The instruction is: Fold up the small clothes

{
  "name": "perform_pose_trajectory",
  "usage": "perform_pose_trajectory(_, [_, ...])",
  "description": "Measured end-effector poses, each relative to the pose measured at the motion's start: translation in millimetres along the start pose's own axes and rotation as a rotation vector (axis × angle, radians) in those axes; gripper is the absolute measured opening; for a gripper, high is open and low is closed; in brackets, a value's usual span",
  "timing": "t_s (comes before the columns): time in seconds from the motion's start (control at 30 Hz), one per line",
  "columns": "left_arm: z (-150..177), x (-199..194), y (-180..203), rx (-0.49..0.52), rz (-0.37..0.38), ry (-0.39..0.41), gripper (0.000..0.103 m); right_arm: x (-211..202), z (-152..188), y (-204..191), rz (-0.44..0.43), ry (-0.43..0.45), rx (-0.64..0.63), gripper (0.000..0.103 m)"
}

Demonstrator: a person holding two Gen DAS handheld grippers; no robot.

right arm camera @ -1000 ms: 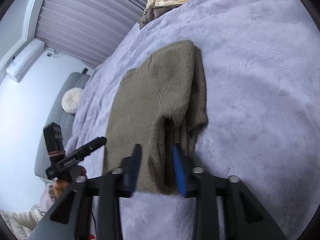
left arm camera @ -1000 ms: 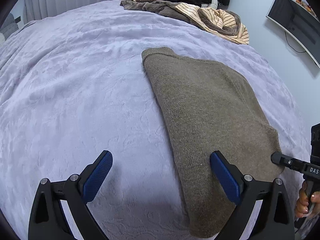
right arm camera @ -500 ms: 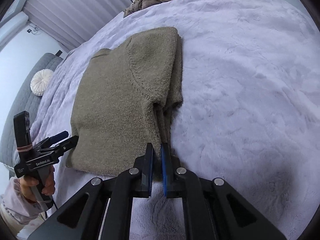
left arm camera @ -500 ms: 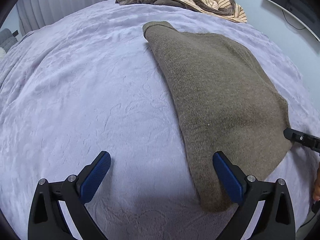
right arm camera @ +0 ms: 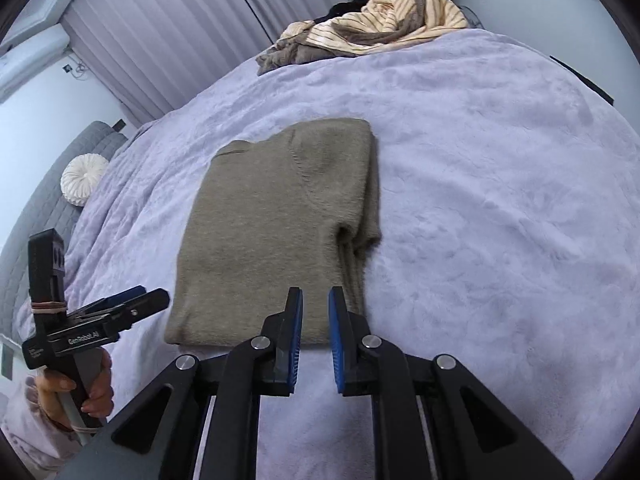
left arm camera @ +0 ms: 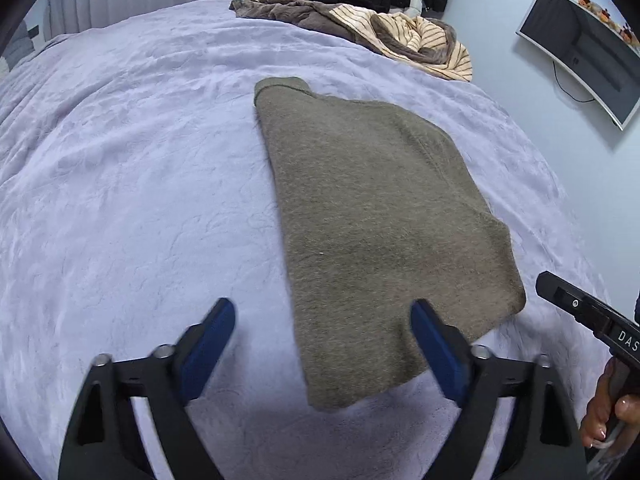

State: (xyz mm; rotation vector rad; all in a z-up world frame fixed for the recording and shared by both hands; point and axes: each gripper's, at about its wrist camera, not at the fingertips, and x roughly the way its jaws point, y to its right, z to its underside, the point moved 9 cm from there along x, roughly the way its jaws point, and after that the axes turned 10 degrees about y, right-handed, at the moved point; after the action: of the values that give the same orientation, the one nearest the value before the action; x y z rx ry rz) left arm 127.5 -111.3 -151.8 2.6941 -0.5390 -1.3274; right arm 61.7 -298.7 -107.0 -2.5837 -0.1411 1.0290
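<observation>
An olive-brown knit sweater [left arm camera: 380, 216] lies folded flat on the lavender bedspread [left arm camera: 132, 184]; it also shows in the right wrist view [right arm camera: 280, 224], with a folded sleeve stacked along its right edge. My left gripper [left arm camera: 320, 336] is wide open and empty, raised just above the sweater's near end. My right gripper [right arm camera: 314, 312] has its blue pads a narrow gap apart, holds nothing, and hovers above the sweater's near hem. The right gripper also shows at the right edge of the left wrist view [left arm camera: 580, 316].
A pile of striped cream and brown clothes [left arm camera: 384, 32] lies at the far end of the bed, also in the right wrist view [right arm camera: 380, 28]. A monitor [left arm camera: 580, 52] hangs on the right wall. A round white cushion [right arm camera: 82, 178] sits on a grey sofa at the left.
Both grippers have pulled back and up from the sweater. The right gripper, shut half a second ago, has opened slightly. The sweater lies still.
</observation>
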Motion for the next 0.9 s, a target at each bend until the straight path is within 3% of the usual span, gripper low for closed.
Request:
perform_pose_trajectory(0.07, [6.4,9.9,7.8,-0.004,0.014,-0.051,0.042,6.2,-0.5,-9.0,0.002,-0.008,-0.035,0.014])
perform_pose_trajectory(0.23, [10.8,12.1,13.0,0.035,0.012,-0.024,0.042,26.7,5.9,-5.8,0.032,-0.063,-0.044,0.014])
perform_pose_trajectory(0.3, [18.6,15.2,10.3,0.048,0.009,-0.037,0.043,39.4,20.7,9.9,0.082,-0.119,-0.043,0.012])
perform_pose_trajectory(0.33, [21.6,16.3,8.1,0.042,0.010,-0.045,0.043,44.4,28.7,18.4,0.075,-0.136,-0.014,0.004])
perform_pose_trajectory(0.47, [23.5,12.5,2.9,-0.009,0.021,-0.052,0.045,38.8,32.8,25.7,0.016,-0.112,0.072,0.004])
perform_pose_trajectory(0.53, [21.8,8.4,-0.6,-0.011,-0.007,-0.054,0.053,36.1,33.8,23.9,0.015,-0.110,0.054,0.003])
perform_pose_trajectory(0.57, [20.5,6.0,-3.9,-0.010,-0.033,-0.051,0.064,34.5,33.9,23.2,0.016,-0.108,0.047,0.003])
perform_pose_trajectory(0.6, [19.1,2.1,-8.0,-0.011,-0.054,-0.042,0.066,32.8,33.2,23.1,0.015,-0.104,0.049,0.003])
perform_pose_trajectory(0.9, [-2.7,-9.0,-27.9,-0.049,-0.076,-0.004,0.066,21.7,23.4,23.4,-0.015,-0.082,0.109,0.004])
